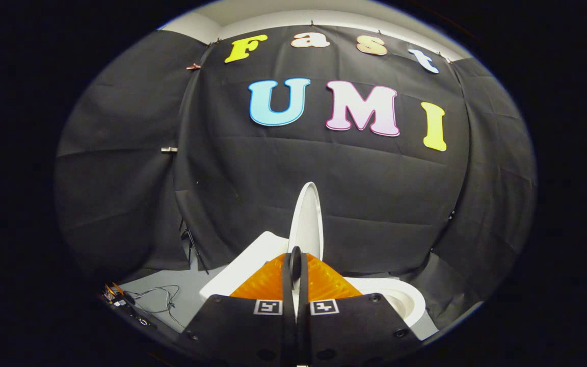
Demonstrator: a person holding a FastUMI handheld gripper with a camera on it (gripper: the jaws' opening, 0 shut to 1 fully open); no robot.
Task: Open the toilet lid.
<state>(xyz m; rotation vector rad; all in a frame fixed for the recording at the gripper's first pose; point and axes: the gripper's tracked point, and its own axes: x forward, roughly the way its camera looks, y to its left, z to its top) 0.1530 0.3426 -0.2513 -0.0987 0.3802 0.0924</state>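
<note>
The toilet lid (308,216) stands raised nearly upright, edge-on just ahead of the fingertips, with the bowl rim (400,300) to its right and the cistern (250,262) to its left. The gripper (296,265) has its fingers pressed together on the lid's thin edge. The lid looks like stiff, smooth, light plastic, likely slippery; the free rim seems the best hold. Cables (156,300) lie on the floor nearby

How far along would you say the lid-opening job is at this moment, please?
Mostly done: the toilet lid stands raised on edge, well clear of the bowl. In hand: the claw is pinched on the lid's lower edge, fingers nearly together. Left: tip the lid fully back, then release it.
</note>
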